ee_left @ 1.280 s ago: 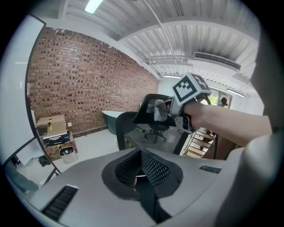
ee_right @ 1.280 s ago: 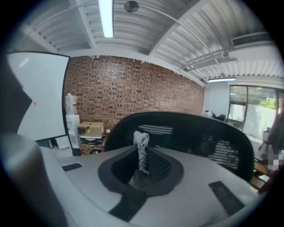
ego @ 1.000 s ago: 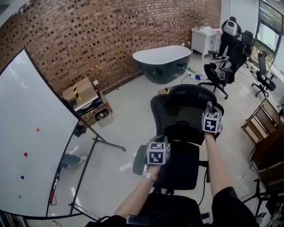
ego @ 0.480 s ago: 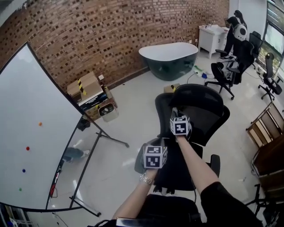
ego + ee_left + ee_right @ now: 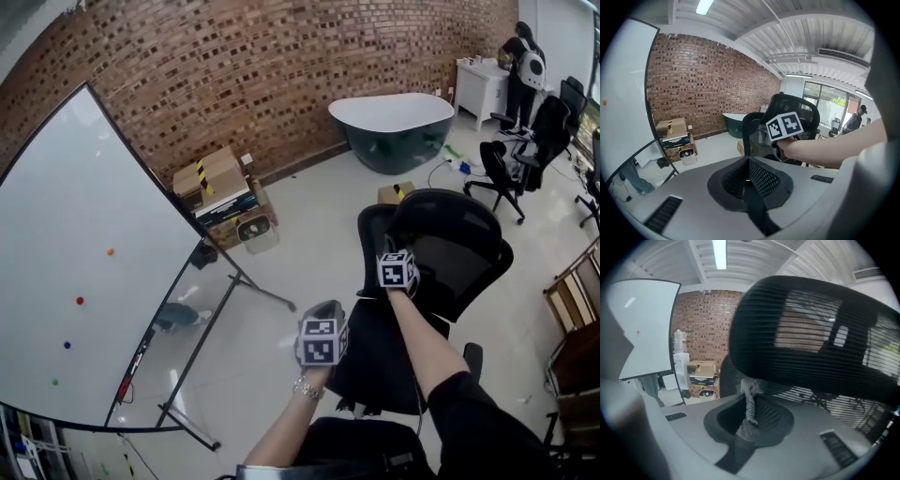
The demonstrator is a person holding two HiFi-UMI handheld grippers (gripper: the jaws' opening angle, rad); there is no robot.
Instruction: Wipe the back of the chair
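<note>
Right gripper (image 5: 749, 423), cloth (image 5: 750, 405) between its jaws, against the chair back (image 5: 811, 333)

Left gripper (image 5: 749, 172), right gripper (image 5: 749, 414) both closed

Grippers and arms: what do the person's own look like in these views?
The left gripper and the right gripper have light grey bodies with dark mesh-patterned jaws. Each bears a white cube with black square markers: left cube, right cube. Forearms are bare; a silvery bracelet circles the left wrist and a dark sleeve covers the right upper arm.
</note>
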